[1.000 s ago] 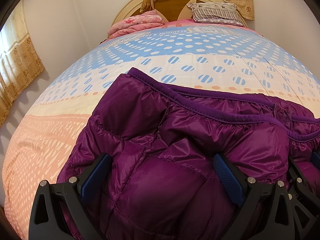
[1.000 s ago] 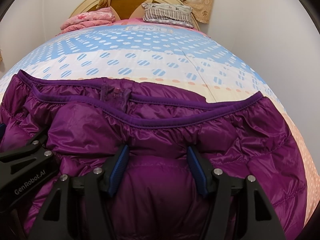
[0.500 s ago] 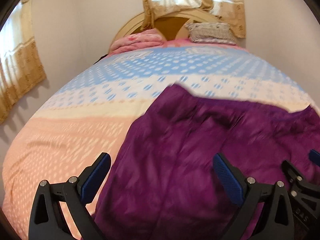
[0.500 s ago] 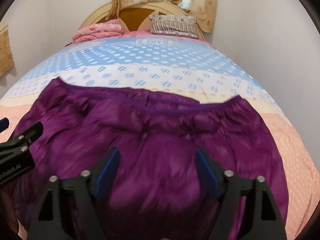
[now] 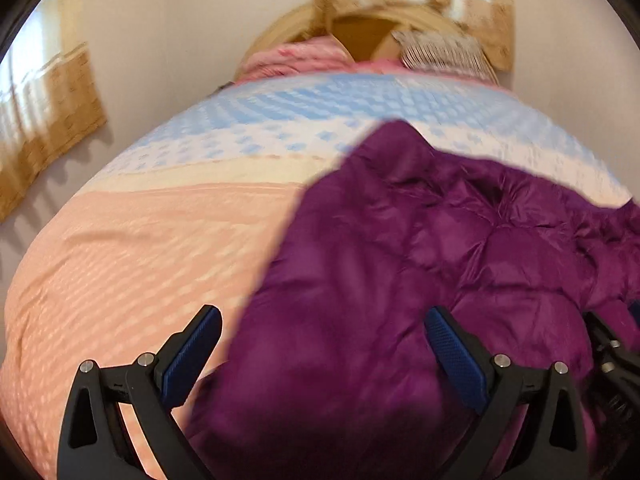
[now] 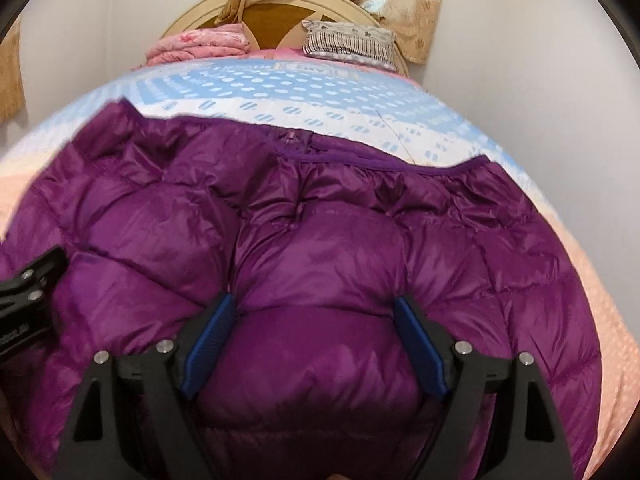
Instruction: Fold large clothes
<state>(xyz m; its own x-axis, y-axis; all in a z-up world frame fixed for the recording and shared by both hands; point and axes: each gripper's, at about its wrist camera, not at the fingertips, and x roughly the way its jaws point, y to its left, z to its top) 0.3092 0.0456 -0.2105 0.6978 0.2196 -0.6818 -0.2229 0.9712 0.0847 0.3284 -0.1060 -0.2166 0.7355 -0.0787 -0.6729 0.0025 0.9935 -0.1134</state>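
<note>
The shiny purple quilted down jacket is spread flat near the foot edge of the bed, on the pink, cream and blue dotted bedspread, with its darker trimmed hem turned toward the headboard. The right claw is held wide, a puffed panel bulging between its blue pads without being pinched. The left claw is also spread wide and holds nothing, one pad over bare bedspread, the other over the jacket's side edge.

For a clean fold, a double layer at the side edge should probably be taken by both claws and carried over level, so trapped air is pressed out. Open bedspread is left on the left side and toward the striped pillow; the right bed edge lies near the wall.
</note>
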